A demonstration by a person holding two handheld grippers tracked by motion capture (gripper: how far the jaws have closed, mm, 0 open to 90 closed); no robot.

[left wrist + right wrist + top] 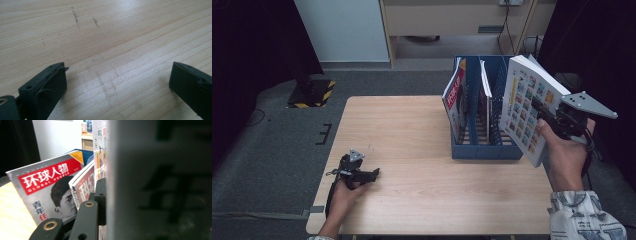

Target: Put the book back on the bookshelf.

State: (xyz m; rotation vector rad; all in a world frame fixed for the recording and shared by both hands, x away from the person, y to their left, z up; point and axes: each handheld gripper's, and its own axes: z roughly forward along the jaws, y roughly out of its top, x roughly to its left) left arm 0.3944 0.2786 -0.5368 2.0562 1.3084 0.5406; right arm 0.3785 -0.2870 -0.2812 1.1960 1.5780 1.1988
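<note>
Two grippers are noted. A thick book (529, 107) is clamped by the right gripper (543, 116) and held tilted, raised just beside the right end of the blue file rack (484, 150), where two magazines (455, 97) stand. Left gripper (373, 174), jaws spread, is rested on the table (412, 130).

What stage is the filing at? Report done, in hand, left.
Done: two magazines already stand in the blue slotted file rack. In hand: the right gripper is clamped on a thick white book with a picture-grid cover, held in the air beside the rack's right end. Left: lowering it into a free slot. The left gripper rests open on the wooden table.
</note>
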